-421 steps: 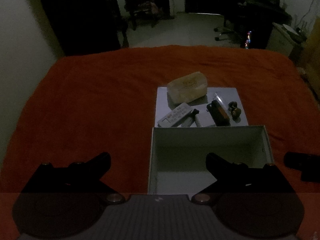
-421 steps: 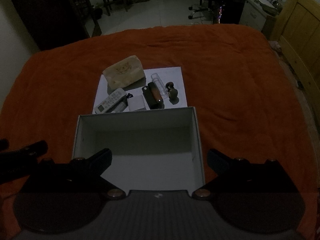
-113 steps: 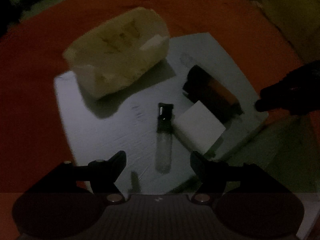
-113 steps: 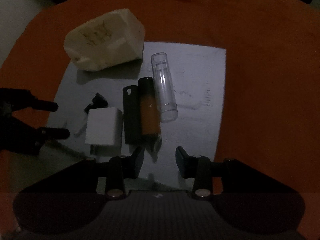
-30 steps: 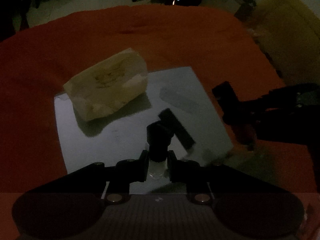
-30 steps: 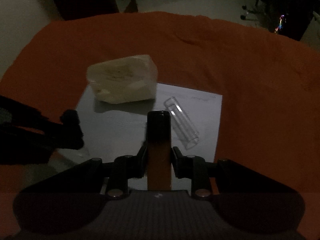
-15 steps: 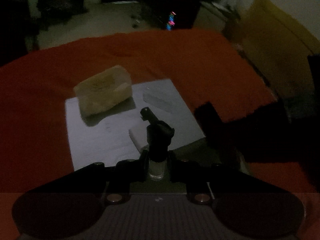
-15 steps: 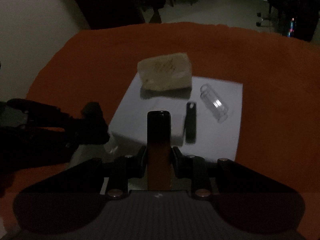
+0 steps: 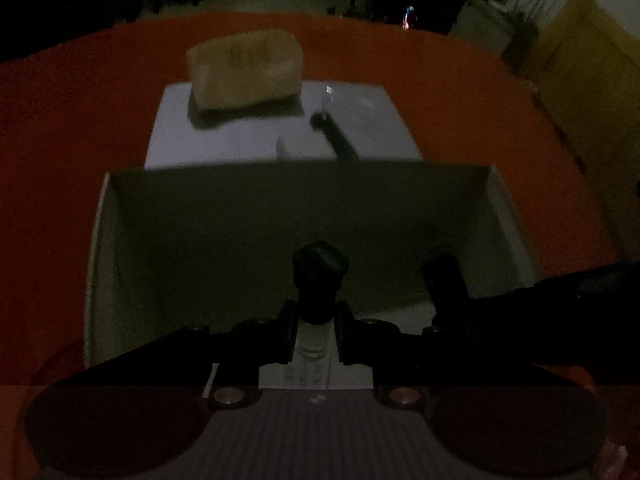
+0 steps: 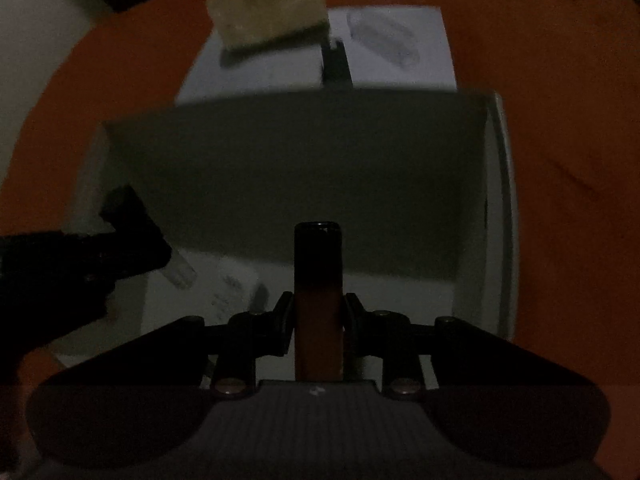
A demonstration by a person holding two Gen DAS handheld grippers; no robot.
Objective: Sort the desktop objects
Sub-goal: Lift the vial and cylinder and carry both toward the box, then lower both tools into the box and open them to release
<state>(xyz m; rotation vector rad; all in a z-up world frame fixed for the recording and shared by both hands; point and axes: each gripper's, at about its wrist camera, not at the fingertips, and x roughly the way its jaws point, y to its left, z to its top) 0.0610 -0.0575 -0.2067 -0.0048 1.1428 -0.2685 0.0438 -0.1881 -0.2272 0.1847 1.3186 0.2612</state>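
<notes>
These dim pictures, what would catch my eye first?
Probably the two held things: the left gripper pinches a small black-capped bottle, and the right gripper clamps a dark-and-orange tube, both over the open white box. Beyond it, a pale tissue pack sits on a white sheet.

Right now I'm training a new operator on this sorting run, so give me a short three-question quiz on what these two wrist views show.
1. True or false: the left gripper is open.
2. What does the right gripper hold? A) the tissue pack B) the orange-and-black tube C) the clear case
3. Fill in: both grippers are over the white ____.

Key: 1. False; its fingers are shut on the black-capped bottle. 2. B. 3. box.
</notes>
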